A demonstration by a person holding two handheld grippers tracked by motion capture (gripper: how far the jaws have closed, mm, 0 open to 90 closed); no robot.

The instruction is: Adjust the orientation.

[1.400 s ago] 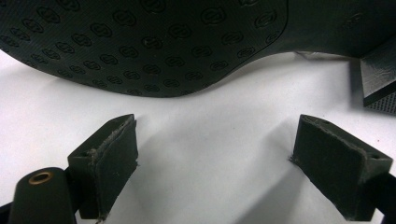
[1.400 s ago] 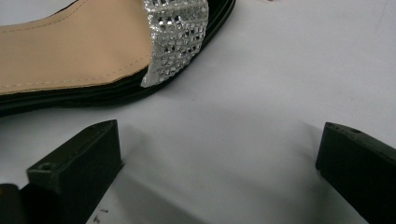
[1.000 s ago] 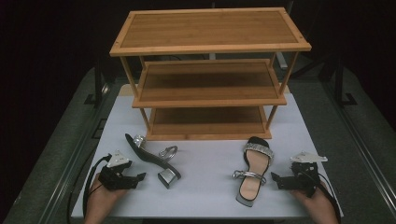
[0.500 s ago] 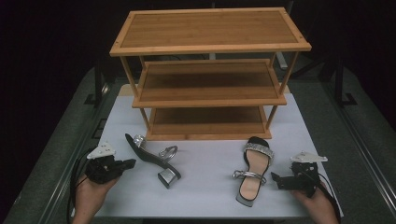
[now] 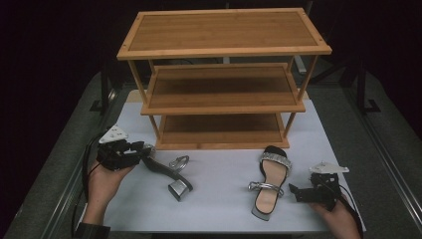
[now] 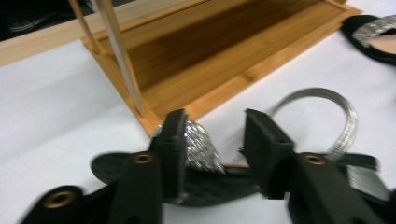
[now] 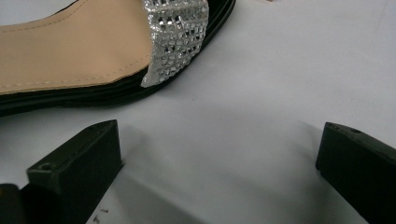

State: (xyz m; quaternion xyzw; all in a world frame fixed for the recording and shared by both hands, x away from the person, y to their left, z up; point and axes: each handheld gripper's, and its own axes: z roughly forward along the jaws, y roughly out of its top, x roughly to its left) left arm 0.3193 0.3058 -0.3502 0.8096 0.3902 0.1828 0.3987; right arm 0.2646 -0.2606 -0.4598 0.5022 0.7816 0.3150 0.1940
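White sheeting covers the bench (image 5: 219,204), and dark floor lies around it on every side. At the back of the sheet stands a wooden rack (image 5: 224,79) with three shelves, all bare.

On the left, the left claw (image 5: 143,151) sits in the person's left hand (image 5: 104,179), raised a little off the sheet and pointing toward the middle of the bench. Its jaws have just been opening, and they stand part way apart. Between them lies the toe end of a black sandal (image 5: 164,172) lying on its side, its silver block heel (image 5: 179,189) resting on the sheet toward the person and its thin silver ankle strap (image 5: 178,162) looping up beside the sole. In the left gripper view the sandal's glittery toe band (image 6: 198,147) shows in the gap between the jaws, with the black sole running across beneath them; whether the pads press on the shoe cannot be told there. The lowest shelf of the rack is just beyond.

On the right, the right claw (image 5: 294,193) rests low over the sheet in the person's right hand (image 5: 338,214), jaws wide apart and holding nothing. Just beside it, not touching, lies the second sandal (image 5: 268,184), upright on its sole, toe toward the rack, with a glittery band (image 7: 177,32) across the front and a tan insole
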